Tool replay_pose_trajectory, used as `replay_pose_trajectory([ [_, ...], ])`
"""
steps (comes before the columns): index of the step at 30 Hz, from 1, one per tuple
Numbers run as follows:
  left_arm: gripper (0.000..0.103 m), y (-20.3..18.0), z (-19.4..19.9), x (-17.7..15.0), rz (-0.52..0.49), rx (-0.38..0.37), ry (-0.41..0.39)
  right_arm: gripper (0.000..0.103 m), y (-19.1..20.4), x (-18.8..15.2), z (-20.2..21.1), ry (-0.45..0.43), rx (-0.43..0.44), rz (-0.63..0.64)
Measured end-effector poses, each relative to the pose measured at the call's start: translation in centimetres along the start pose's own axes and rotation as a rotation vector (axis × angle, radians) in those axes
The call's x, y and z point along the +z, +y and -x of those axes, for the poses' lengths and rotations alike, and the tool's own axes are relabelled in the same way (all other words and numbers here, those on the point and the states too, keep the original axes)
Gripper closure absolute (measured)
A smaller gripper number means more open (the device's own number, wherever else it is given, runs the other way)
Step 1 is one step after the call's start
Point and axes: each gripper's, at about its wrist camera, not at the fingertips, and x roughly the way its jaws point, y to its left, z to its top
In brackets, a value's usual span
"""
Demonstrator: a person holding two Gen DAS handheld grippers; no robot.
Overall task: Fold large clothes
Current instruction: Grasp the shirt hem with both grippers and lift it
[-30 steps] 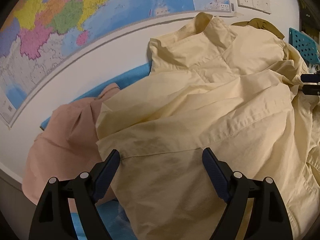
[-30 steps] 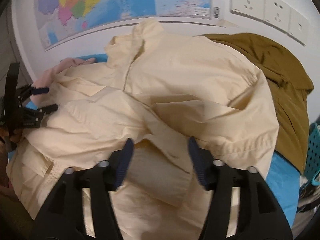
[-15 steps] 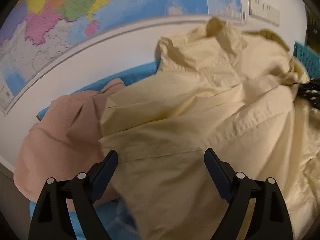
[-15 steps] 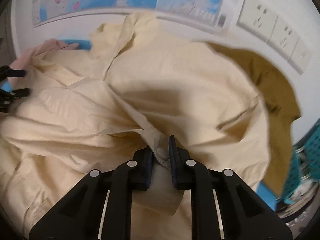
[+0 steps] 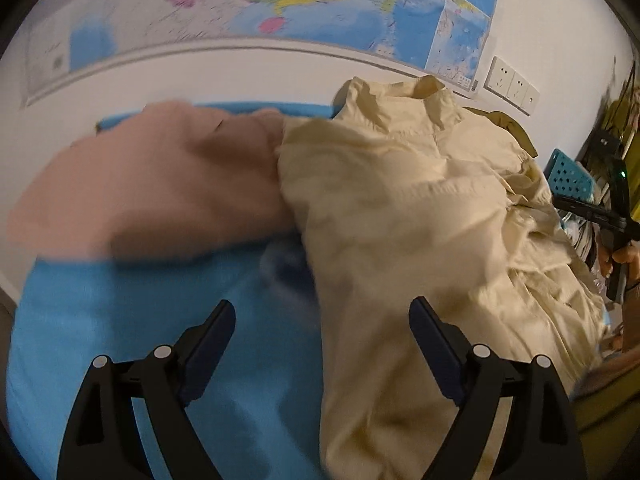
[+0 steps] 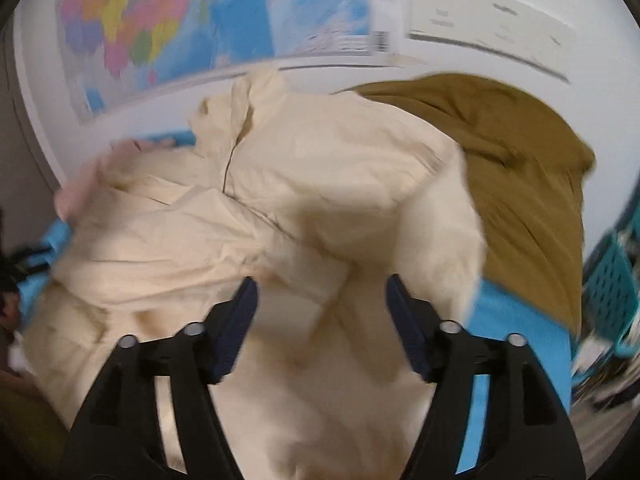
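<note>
A large cream shirt [image 5: 420,220] lies rumpled on a blue table cover [image 5: 140,340], collar toward the wall. My left gripper [image 5: 322,320] is open and hangs over the shirt's left edge, one finger above bare blue cover and the other above cream cloth. In the right wrist view the same shirt [image 6: 320,184] fills the middle. My right gripper [image 6: 320,296] hovers just over a loose fold; its jaws are opening and the pads press on nothing. The left wrist view shows the right gripper [image 5: 592,212] at the far right, held in a hand.
A pink garment [image 5: 160,176] lies left of the shirt, an olive one [image 6: 520,160] to its right. A blue perforated basket [image 6: 612,292] stands at the right edge. On the wall behind hang a map [image 5: 280,0] and sockets [image 5: 512,84].
The left gripper has swung left off the shirt's middle, so more pink garment and blue cover show. The right gripper pinched a fold half a second ago and has let it go.
</note>
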Motion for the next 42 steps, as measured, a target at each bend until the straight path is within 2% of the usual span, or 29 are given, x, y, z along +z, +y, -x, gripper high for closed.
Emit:
replay_pose_trajectory([
  [5,0.015,0.7,0.9,-3.5,0.086,-0.090,0.038,0.020,-3.0,-5.1,2.6,0.023,0.024,-0.132],
  [7,0.015,0.5,0.8,-4.9,0.121,-0.116,0.059,0.018,-4.3,-7.5,3.6,0.032,0.070,-0.218],
  [10,0.015,0.4,0.6,-6.3,0.167,-0.199,0.080,0.016,-5.5,-10.3,4.1,0.056,0.131,-0.307],
  [15,0.012,-0.6,1.5,-8.0,0.193,-0.247,0.076,0.016,-5.3,-13.4,3.9,0.108,0.210,-0.323],
  [18,0.010,-1.2,2.0,-8.7,0.193,-0.270,0.091,0.015,-4.3,-14.5,4.2,0.097,0.245,-0.313],
  [22,0.007,-3.0,2.2,-9.8,0.171,-0.355,0.122,0.018,-2.9,-15.5,4.3,0.107,0.389,-0.303],
  [25,0.007,-4.4,2.0,-10.1,0.140,-0.355,0.115,0.018,-1.4,-15.7,3.8,0.101,0.411,-0.254],
  [26,0.007,-4.7,1.9,-10.1,0.141,-0.351,0.111,0.026,-1.0,-15.6,3.6,0.099,0.419,-0.251],
  [27,0.007,-4.9,1.6,-9.9,0.153,-0.361,0.108,0.047,-0.9,-15.6,3.4,0.101,0.428,-0.254],
  [28,0.008,-5.0,1.4,-9.7,0.172,-0.359,0.101,0.056,-0.9,-15.5,3.1,0.105,0.457,-0.263],
  [29,0.011,-5.1,1.2,-9.5,0.186,-0.353,0.095,0.064,-0.7,-15.3,2.8,0.104,0.480,-0.280],
  [30,0.030,-5.2,1.0,-9.2,0.202,-0.335,0.090,0.077,-0.6,-15.0,2.8,0.100,0.485,-0.282],
  [31,0.053,-5.1,0.8,-8.8,0.220,-0.290,0.100,0.081,-0.4,-14.6,3.1,0.078,0.501,-0.285],
  [32,0.059,-4.8,0.6,-8.2,0.255,-0.285,0.118,0.084,-0.5,-14.1,3.6,0.049,0.533,-0.305],
  [33,0.070,-4.6,0.9,-7.8,0.278,-0.291,0.117,0.086,-0.7,-13.8,4.2,0.029,0.554,-0.316],
  [35,0.076,-4.5,2.6,-6.4,0.295,-0.305,0.072,0.086,-0.7,-12.3,6.2,-0.041,0.602,-0.334],
  [37,0.080,-4.6,4.6,-5.1,0.291,-0.307,0.027,0.087,-0.5,-11.1,7.8,-0.082,0.615,-0.336],
  [42,0.081,-3.8,9.3,-3.8,0.309,-0.309,-0.053,0.087,0.1,-9.6,11.9,-0.193,0.683,-0.310],
])
